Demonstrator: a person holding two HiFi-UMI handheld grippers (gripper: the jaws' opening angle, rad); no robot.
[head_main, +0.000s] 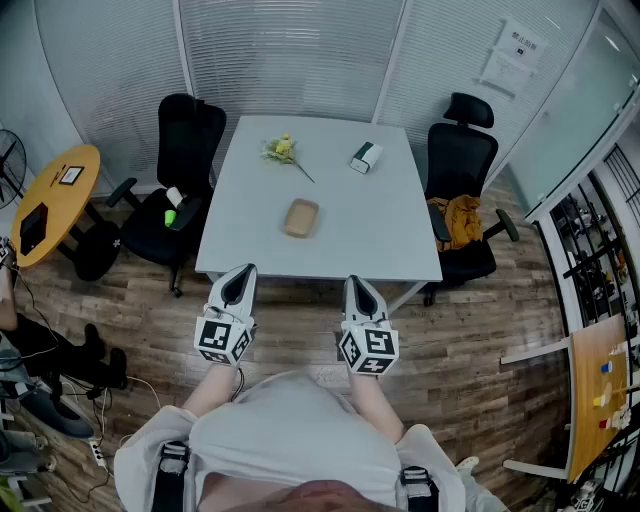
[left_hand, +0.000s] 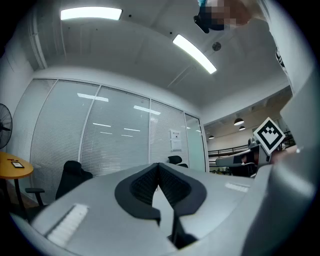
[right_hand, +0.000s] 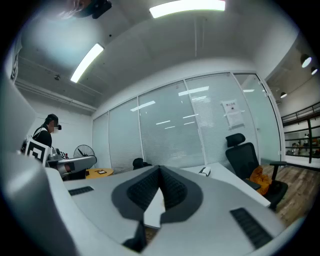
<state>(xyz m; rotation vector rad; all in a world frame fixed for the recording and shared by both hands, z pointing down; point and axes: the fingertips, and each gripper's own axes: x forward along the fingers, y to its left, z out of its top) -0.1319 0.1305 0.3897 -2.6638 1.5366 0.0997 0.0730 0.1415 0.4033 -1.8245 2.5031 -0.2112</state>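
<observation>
No words or numbers can be read. The white notice on the glass wall carries print too small to make out. The left gripper and right gripper bear only black-and-white square markers.

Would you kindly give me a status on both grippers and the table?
Left gripper shut, empty. Right gripper shut, empty. Tan tray on table, untouched, nearest ahead. Nothing between.

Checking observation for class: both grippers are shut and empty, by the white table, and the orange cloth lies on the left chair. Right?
No: the head view shows the orange cloth on the right chair. The left gripper and right gripper are shut, empty, by the white table.
</observation>
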